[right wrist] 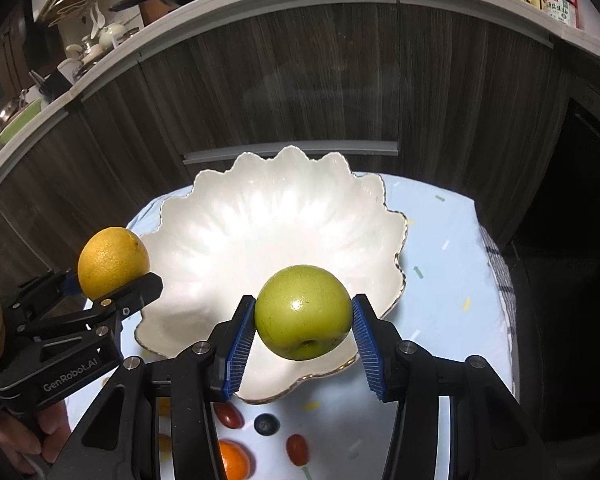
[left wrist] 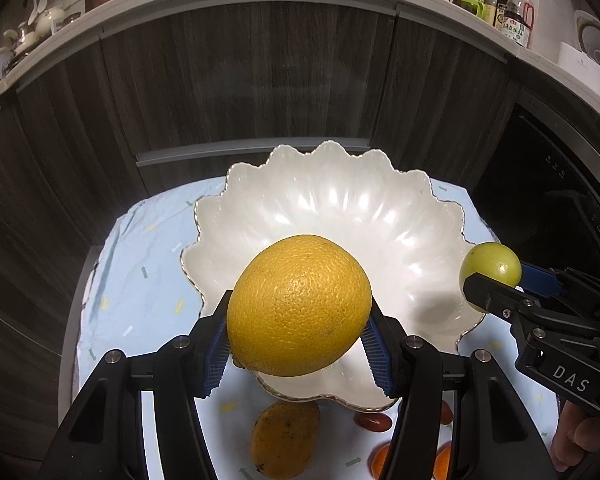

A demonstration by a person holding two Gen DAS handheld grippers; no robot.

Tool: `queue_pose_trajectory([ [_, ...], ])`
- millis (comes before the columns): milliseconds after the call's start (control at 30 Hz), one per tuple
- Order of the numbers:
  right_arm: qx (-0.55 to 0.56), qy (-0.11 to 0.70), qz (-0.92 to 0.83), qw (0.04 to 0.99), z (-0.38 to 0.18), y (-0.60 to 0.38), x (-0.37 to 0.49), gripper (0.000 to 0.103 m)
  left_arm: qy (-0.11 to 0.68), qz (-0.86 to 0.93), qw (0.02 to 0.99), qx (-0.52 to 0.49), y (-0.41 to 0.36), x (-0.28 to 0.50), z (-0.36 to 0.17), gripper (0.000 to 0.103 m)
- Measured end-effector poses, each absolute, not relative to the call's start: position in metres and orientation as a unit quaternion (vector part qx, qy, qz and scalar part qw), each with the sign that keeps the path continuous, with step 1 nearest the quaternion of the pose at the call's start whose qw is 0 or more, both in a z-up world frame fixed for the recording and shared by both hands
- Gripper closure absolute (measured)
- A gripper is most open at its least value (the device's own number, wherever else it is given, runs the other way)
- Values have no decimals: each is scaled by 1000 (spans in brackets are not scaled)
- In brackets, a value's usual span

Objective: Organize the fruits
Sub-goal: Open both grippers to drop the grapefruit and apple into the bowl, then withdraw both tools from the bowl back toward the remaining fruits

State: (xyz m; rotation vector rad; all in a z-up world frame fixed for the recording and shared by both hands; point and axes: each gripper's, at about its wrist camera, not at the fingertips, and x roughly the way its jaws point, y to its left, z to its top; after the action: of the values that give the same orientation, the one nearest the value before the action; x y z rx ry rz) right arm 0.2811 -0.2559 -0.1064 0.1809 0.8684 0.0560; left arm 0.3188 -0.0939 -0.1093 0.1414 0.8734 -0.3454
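On the left, we are holding the left gripper (left wrist: 299, 344) with its ribbed blue pads (left wrist: 217, 352) clamped on a large yellow citrus fruit (left wrist: 299, 305), egg-shaped, its peel pitted and slightly glossy. We are carrying it in the air above the near edge of the white bowl (left wrist: 340, 208), clear of the bowl's floor. Under it, on the table, a duller yellow-orange fruit (left wrist: 285, 438) with dark specks is lying just in front of the bowl's rim.

The bowl itself is sitting in the middle: a wide, shallow dish of glazed white ceramic, fluted like a shell, with a scalloped rim that is catching a thin metallic line. It is resting on a pale blue cloth (left wrist: 148, 248) printed with small dashes and arrows, faintly creased.

To the right, we are gripping a smooth, round green apple (right wrist: 303, 312) in the right gripper (right wrist: 303, 332), its blue ridged pads pressing on both flanks and the apple's dimpled end tilting toward the camera. It is hanging over the bowl's near right side.

On the cloth in front of the bowl, small glossy red oval fruits (right wrist: 297, 449), one dark blueberry (right wrist: 266, 425) and an orange round fruit (right wrist: 233, 460) are lying apart.
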Motion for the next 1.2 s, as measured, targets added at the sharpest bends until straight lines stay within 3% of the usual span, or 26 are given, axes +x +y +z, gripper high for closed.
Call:
queue_pose_trajectory([
  [400,99,444,22,890,-115,-257,286,52,444,-157,879,78,-95,321,-119,44],
  [467,105,439,17,892,-113,-259,284,38,448,-153,877,79,-95,321,-121,43],
  [533,103,426,9,899,-108,-259,280,23,438,-153,882,78,-93,319,-117,34],
  [600,104,421,10,901,-104,-259,279,22,427,-148,888,82,-92,316,-111,24],
  [767,105,413,3,905,-99,-260,276,22,410,-131,899,83,-86,314,-98,12],
  [1200,95,399,-1,912,-85,-258,259,22,401,-115,906,74,-73,300,-82,9],
])
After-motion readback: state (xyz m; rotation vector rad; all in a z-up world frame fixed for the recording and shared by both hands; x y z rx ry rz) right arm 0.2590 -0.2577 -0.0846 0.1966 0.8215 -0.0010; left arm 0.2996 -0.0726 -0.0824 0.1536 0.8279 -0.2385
